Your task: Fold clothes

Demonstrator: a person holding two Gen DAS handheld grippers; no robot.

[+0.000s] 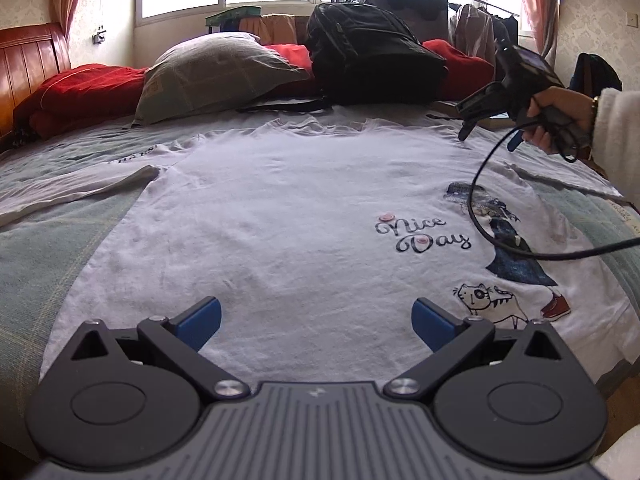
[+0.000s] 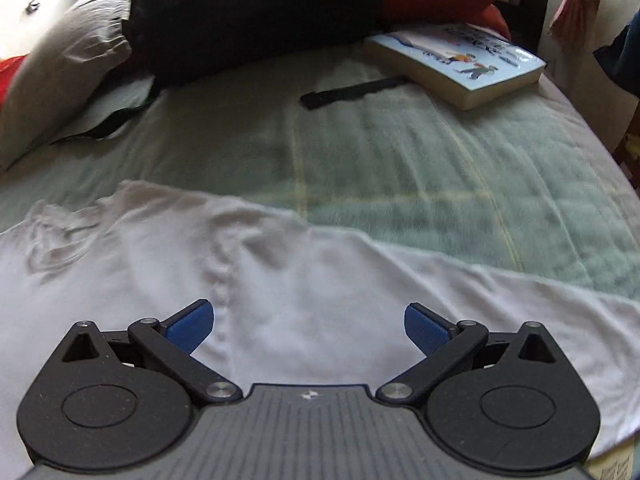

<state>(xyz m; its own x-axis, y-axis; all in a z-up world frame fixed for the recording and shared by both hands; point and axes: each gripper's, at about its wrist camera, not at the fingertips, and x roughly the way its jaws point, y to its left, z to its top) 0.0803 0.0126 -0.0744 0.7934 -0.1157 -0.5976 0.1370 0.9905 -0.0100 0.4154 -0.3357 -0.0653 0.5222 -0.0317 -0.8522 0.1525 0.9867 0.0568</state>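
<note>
Blue fingertips (image 1: 200, 322) of the left gripper (image 1: 316, 324) are spread wide, with nothing between them, above the lower part of a white T-shirt (image 1: 280, 220). The shirt is laid flat, front up, on a pale green bedspread (image 1: 36, 248), and a "Nice Day" print (image 1: 424, 236) with a cartoon girl and cat is seen toward its right side. One sleeve (image 1: 80, 190) is stretched out to the left.

The right gripper (image 2: 308, 326) is likewise held wide open and empty, over the shirt's shoulder seam and right sleeve (image 2: 480, 292). In the left wrist view it is seen gripped by a hand (image 1: 550, 128) in a white fleecy sleeve, above the shirt's far right shoulder, with a black cable (image 1: 480, 184) trailing from it across the print.

Beyond the shirt, a grey pillow (image 1: 212, 72), a black backpack (image 1: 372, 52) and red bedding (image 1: 80, 88) are set along the far edge of the bed. A book (image 2: 460, 66) with an illustrated cover is lying near the backpack, a black strap (image 2: 348, 92) beside it.
</note>
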